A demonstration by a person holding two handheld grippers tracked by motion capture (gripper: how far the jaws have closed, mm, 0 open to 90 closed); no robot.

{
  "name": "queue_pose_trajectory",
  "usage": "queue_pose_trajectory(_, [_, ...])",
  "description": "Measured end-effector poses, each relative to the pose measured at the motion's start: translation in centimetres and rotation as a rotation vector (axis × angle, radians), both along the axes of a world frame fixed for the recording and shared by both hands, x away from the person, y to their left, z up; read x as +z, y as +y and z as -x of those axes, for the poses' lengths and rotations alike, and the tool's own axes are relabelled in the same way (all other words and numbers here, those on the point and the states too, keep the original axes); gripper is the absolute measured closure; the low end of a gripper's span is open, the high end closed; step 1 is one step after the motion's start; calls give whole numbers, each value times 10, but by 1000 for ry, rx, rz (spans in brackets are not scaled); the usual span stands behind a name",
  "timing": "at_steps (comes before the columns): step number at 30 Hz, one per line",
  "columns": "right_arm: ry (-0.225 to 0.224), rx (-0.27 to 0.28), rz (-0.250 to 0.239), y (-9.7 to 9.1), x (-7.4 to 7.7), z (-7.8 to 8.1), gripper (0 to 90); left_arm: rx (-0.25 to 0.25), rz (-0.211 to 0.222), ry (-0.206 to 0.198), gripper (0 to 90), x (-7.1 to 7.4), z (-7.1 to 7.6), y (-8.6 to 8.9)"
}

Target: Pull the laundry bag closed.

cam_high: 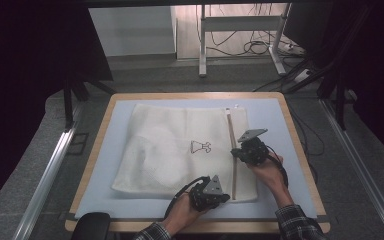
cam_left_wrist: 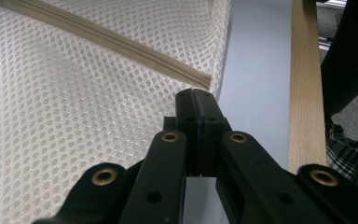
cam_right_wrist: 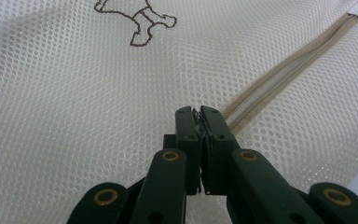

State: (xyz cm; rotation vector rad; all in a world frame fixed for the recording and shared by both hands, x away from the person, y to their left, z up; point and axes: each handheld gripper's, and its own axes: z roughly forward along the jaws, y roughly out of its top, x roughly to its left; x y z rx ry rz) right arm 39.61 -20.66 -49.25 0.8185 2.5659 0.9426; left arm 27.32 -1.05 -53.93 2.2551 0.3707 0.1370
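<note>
A white mesh laundry bag [cam_high: 180, 150] lies flat on the worktop [cam_high: 275, 115], its zipper [cam_high: 231, 150] along the right side. The left claw [cam_left_wrist: 193, 95] is clenched empty at the zipper's near end. The right claw [cam_right_wrist: 196, 113] is clenched at the zipper's midpoint, though I cannot tell what it pinches.

Wood-edged table [cam_high: 300, 145], white mesh bag [cam_high: 165, 150]

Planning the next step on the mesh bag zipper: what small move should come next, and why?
Probably draw the right gripper along the zipper toward the far end. Its jaws are shut right at the zipper line, seemingly on something small, perhaps the pull, while the left gripper, jaws shut, sits at the zipper's near end on the mesh bag, seemingly anchoring it.
</note>
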Motion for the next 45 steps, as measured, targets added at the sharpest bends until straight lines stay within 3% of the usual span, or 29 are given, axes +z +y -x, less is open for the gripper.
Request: queue_pose_trajectory(45, [-10,-43,-1,5,0,-42,863,12,17,6,900,-1,2,-1])
